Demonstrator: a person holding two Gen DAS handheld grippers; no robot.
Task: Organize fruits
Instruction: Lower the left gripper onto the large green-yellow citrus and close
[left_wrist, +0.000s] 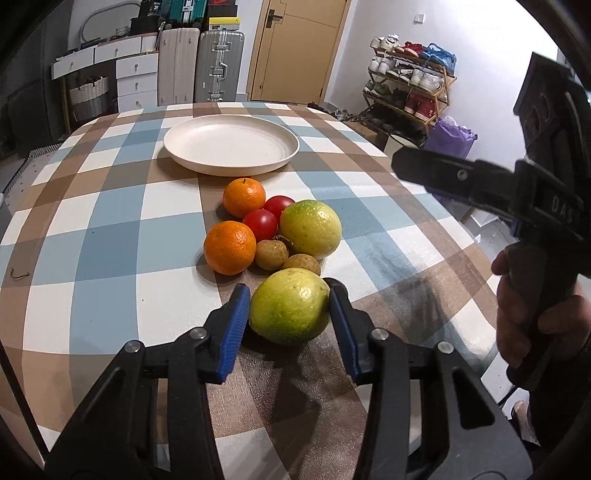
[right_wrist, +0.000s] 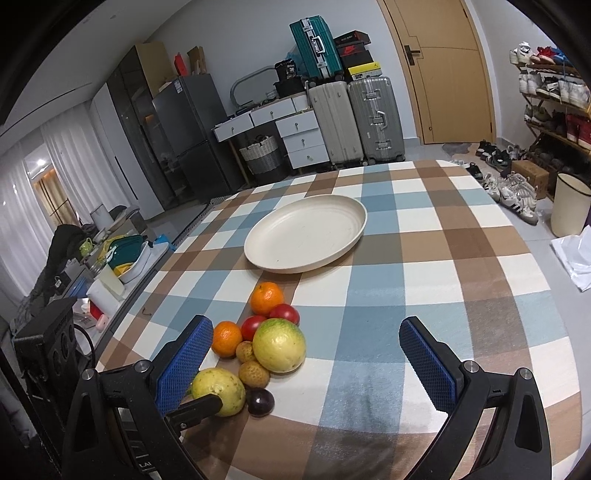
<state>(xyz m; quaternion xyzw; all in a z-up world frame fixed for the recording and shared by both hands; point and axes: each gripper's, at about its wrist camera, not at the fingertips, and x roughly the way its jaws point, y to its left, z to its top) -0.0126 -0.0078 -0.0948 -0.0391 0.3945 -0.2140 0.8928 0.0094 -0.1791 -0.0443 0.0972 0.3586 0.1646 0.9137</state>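
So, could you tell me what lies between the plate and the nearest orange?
Nothing: only bare checked tablecloth separates the plate from that orange, shown in both wrist views.

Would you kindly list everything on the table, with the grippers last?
Plate: one, cream, empty, far middle of the table.
Oranges: two, orange, left of the pile.
Tomatoes: two, red, mid pile.
Guavas: two, yellow-green, one near, one right.
Longans: two, tan, between the guavas.
Dark fruit: one, purple-black, beside the near guava.
Tablecloth: one, checked blue, brown, white.
Left gripper: blue pads around the near guava.
Right gripper: open, empty.
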